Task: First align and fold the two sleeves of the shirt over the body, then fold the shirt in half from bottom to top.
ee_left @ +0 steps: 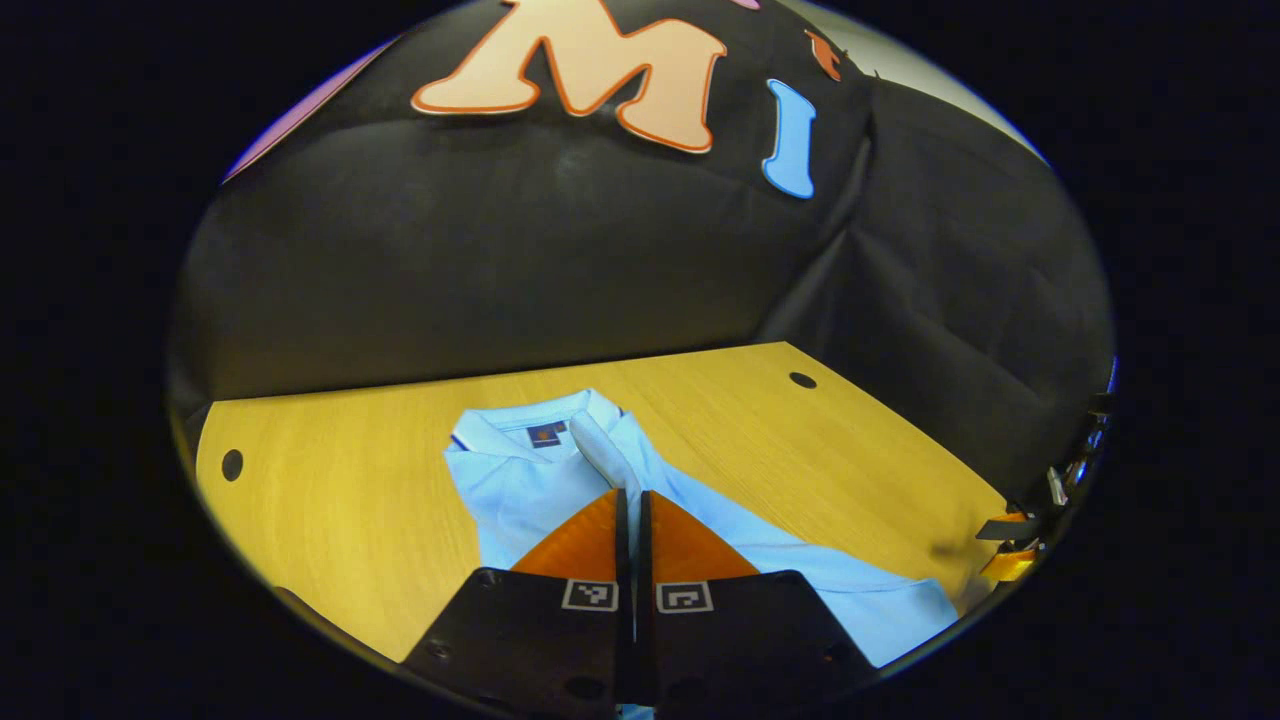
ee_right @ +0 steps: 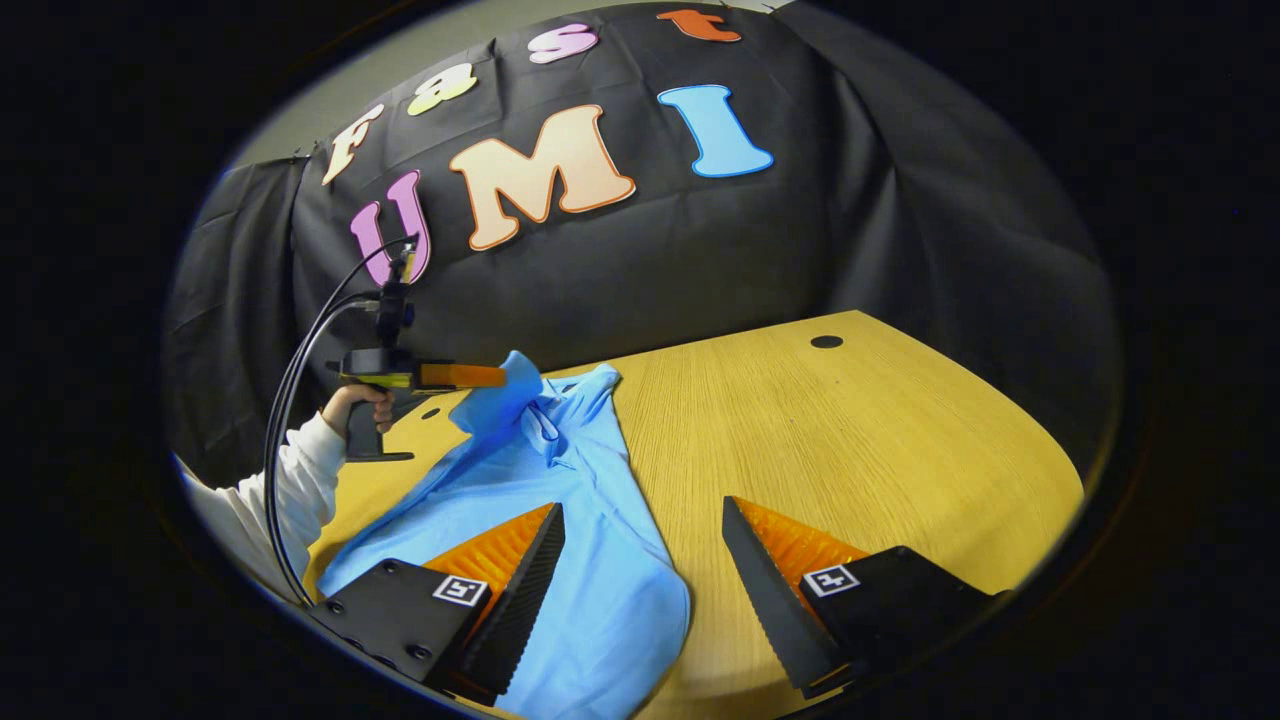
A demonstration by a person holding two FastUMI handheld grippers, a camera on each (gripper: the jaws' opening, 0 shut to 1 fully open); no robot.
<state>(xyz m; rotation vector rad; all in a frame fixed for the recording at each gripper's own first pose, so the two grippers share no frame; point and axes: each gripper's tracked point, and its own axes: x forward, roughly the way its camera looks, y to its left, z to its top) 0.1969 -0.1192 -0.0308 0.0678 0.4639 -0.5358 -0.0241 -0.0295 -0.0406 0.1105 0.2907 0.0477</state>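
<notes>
A light blue polo shirt (ee_left: pixel 520 490) lies on the wooden table (ee_left: pixel 330 480), collar toward the far wall. My left gripper (ee_left: pixel 632 495) is shut on a fold of the shirt's cloth, which rises in a pale strip (ee_left: pixel 600 450) from its tips. In the right gripper view the left gripper (ee_right: pixel 490 377) holds that cloth lifted above the table, near the collar end of the shirt (ee_right: pixel 570 530). My right gripper (ee_right: pixel 642 505) stands open low over the shirt's right edge. One of its fingers is over the cloth, the other over bare table (ee_right: pixel 850 430), with nothing held.
A person's hand (ee_right: pixel 355 400) in a white sleeve (ee_right: pixel 290 490) holds the left gripper, and black cables (ee_right: pixel 300 360) loop from it. The tabletop has round holes (ee_left: pixel 802 380) (ee_right: pixel 826 341). Black cloth walls close the back and sides. Bare wood lies to the shirt's right.
</notes>
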